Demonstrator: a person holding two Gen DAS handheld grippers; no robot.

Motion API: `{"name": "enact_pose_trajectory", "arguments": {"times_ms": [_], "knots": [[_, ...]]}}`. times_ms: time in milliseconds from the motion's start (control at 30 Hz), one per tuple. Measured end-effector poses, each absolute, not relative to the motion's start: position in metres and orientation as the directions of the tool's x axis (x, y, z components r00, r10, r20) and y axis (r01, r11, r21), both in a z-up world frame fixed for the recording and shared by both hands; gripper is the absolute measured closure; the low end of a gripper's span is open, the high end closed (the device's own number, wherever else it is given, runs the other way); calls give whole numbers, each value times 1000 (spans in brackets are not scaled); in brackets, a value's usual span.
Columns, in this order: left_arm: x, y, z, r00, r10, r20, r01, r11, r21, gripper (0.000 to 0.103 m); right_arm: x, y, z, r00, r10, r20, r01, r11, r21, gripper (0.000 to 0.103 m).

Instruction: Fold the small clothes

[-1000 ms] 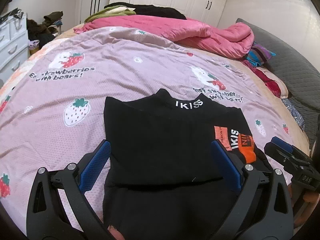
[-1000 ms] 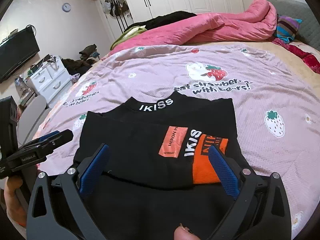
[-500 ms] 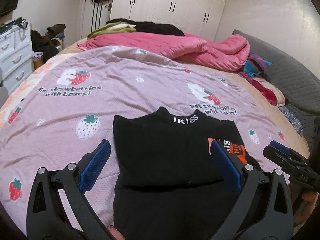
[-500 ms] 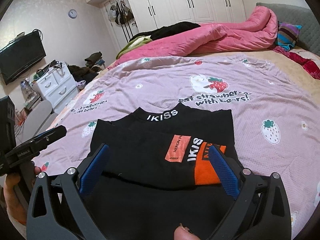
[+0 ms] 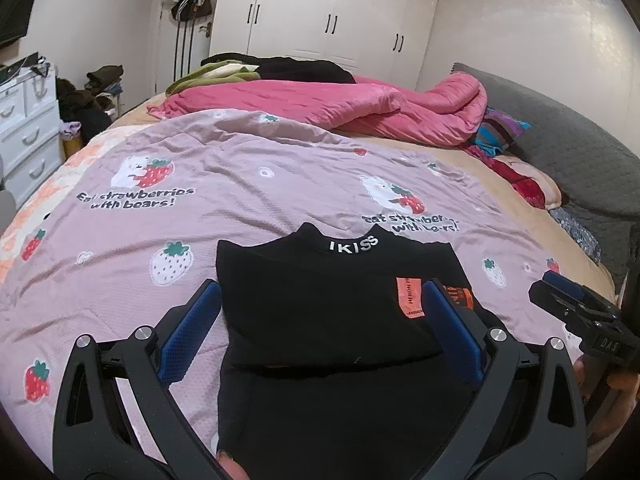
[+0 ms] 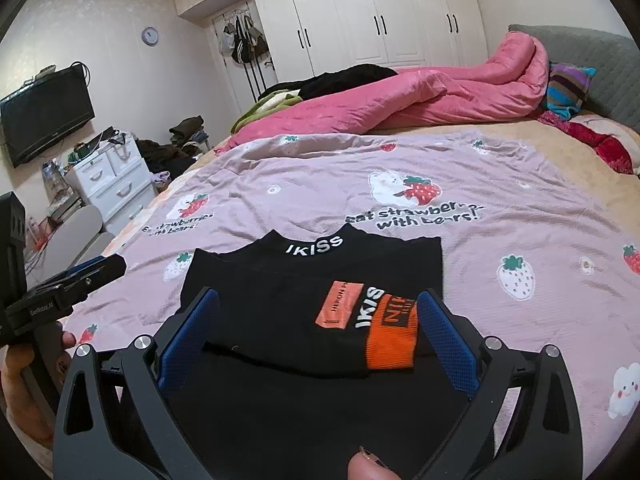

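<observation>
Bed (image 5: 448,164) covered by a mauve strawberry-and-bear printed sheet (image 5: 224,208). On the sheet, near edge: a folded black garment (image 5: 320,312) lettered "IKISS", with orange patches. Far side: a rumpled pink quilt (image 5: 328,104), dark and green clothes (image 5: 256,70), and a striped pillow (image 6: 566,90).

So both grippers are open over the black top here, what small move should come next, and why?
Probably lower the right hand-held gripper onto the near edge of the folded black top and close on it. Both the right and the left hand-held gripper are open and empty above the top, and its lower half lies unfolded toward the camera.
</observation>
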State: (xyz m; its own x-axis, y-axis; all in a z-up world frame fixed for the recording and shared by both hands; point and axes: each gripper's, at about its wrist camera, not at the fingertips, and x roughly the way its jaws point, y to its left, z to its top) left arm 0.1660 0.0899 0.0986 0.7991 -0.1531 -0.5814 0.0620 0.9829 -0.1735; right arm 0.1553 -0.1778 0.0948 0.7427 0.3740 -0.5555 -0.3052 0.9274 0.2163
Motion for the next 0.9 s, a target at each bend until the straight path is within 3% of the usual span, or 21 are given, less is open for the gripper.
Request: {"name": "enact_pose_trajectory", "arguments": {"times_ms": [500,900], "knots": [[129,64,90,804,-149,-576,93,988,-127,9,128,-202,95,742,387,-547,-321,922,217,5],[97,58,79,798,-166,-580,85,983,-165,9,104,-208,91,734,394,-553,-326,919,221,5]]}}
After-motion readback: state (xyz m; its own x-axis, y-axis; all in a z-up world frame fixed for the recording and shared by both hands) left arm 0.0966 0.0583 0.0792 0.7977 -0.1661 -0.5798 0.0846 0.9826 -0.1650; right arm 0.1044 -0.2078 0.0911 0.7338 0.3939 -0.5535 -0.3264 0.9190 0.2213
